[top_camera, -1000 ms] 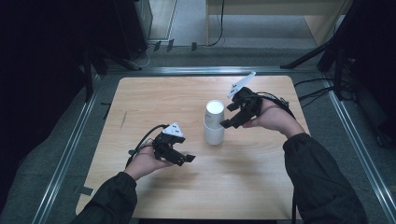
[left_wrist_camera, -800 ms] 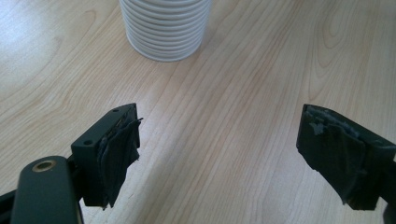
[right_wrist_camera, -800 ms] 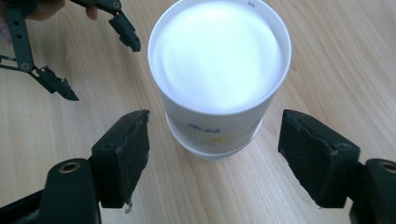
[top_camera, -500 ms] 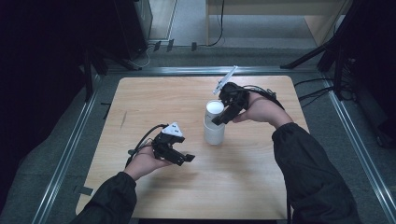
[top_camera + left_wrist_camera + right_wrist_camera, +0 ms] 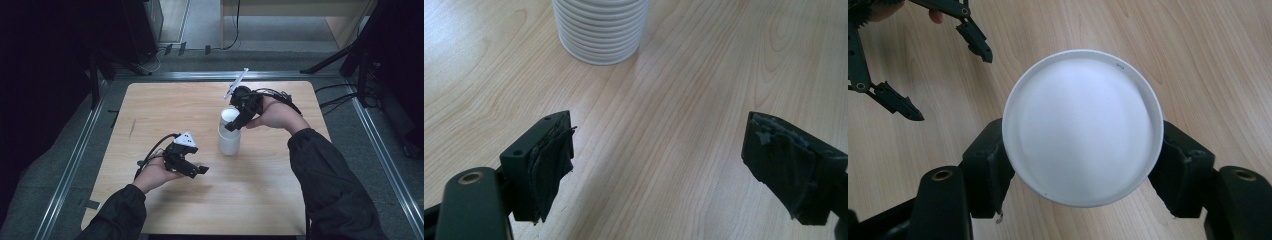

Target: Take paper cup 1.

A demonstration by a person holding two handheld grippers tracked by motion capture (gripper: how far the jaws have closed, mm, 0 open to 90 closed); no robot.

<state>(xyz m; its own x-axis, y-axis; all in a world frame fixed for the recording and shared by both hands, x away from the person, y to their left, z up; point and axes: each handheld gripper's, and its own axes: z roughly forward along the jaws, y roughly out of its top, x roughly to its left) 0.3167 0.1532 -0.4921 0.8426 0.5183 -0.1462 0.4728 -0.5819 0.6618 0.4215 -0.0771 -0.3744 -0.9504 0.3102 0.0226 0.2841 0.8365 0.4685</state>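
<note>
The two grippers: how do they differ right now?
The right gripper points down over the stack of white cups, jaws either side of its top; the left gripper sits low beside the stack, jaws wide open on nothing. Both are black, hand-held and over the wooden table.

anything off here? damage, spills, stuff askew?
Only wear: the left gripper has frayed, peeling black pads. The stack of white cups stands upright on the table, nothing spilled; the right gripper straddles its top rim.
</note>
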